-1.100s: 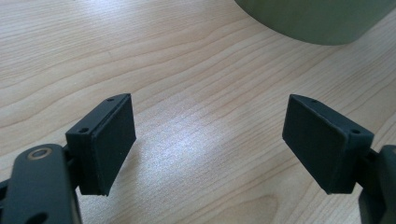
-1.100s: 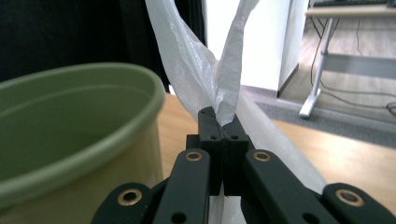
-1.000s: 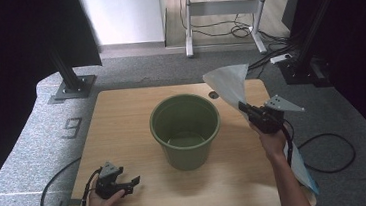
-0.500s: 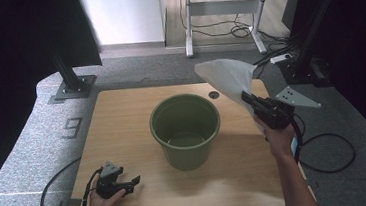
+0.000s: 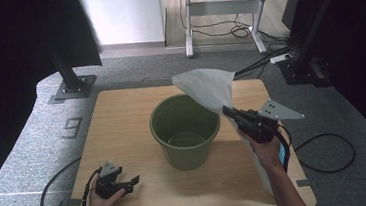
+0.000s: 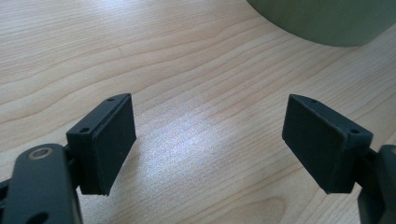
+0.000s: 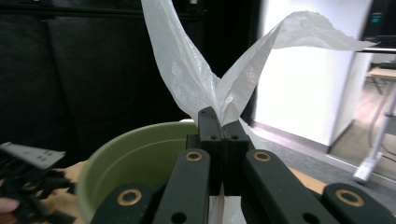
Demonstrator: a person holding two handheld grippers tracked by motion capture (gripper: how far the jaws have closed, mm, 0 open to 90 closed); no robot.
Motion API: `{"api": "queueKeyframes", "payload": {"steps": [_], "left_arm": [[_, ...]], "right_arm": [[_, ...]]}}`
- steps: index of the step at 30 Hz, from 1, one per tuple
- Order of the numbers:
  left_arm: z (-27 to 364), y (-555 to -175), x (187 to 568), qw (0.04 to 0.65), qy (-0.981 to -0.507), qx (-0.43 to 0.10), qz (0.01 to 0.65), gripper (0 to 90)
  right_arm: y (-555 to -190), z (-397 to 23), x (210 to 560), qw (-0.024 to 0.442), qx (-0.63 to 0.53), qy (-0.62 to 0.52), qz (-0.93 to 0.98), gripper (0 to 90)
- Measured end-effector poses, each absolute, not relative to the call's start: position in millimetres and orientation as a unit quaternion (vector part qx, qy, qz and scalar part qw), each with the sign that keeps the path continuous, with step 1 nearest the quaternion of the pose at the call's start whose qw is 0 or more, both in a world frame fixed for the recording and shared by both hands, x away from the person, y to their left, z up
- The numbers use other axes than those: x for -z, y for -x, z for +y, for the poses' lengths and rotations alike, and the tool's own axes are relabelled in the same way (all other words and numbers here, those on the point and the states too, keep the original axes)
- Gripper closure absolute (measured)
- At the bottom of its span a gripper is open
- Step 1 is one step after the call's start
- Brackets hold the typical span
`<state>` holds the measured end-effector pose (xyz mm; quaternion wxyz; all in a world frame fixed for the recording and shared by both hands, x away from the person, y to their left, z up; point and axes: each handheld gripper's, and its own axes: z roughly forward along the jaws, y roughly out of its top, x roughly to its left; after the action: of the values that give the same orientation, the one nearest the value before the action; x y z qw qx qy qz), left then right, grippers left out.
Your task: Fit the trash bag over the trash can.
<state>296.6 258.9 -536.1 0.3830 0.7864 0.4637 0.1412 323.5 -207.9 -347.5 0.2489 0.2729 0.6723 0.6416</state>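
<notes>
Plastic bag (image 5: pixel 209 88), thin, white and translucent, is fanning out up and away from the right tool (image 5: pixel 228 111), whose jaws are pressing together on a gathered fold of it. In the right tool's own view the film (image 7: pixel 219 70) is splitting into two flaps just past the jaw tips, one rising straight up, the other sweeping off to the side. More of the bag is hanging down beneath that tool, along the person's forearm to the worktop edge.

A green bucket (image 5: pixel 186 130) is standing upright just beside and below the right tool, its rim close to the jaw tips and the bag's spread end reaching over that rim. It is sitting near the middle of the wooden worktop (image 5: pixel 122 118).

The left tool (image 5: pixel 130 181) is lying low on the worktop well apart from the bag, with the bucket between the two tools. Its jaws are standing wide apart with only bare wood grain between them, and the bucket's wall (image 6: pixel 327 21) is showing ahead of them.
</notes>
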Motion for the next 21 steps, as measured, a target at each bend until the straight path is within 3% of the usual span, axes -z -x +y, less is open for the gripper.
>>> {"api": "queueKeyframes", "payload": {"steps": [17,18,19,21], "left_arm": [[256.4,-296.8,537.5,0.38,-0.79,-0.137,0.461,17.3],[256.3,-296.5,537.4,0.379,-0.791,-0.137,0.461,17.3],[256.4,-296.2,537.3,0.379,-0.791,-0.138,0.46,17.3],[256.3,-295.8,537.1,0.379,-0.791,-0.137,0.46,17.3]], "right_arm": [[-331.8,-178.3,382.7,0.164,-0.62,-0.253,0.725,88.1],[-332.0,-172.9,385.5,0.159,-0.615,-0.25,0.731,81.4],[-332.0,-172.9,385.5,0.159,-0.615,-0.25,0.731,81.4],[-330.0,-168.2,387.7,0.172,-0.607,-0.255,0.733,65.9]]}}
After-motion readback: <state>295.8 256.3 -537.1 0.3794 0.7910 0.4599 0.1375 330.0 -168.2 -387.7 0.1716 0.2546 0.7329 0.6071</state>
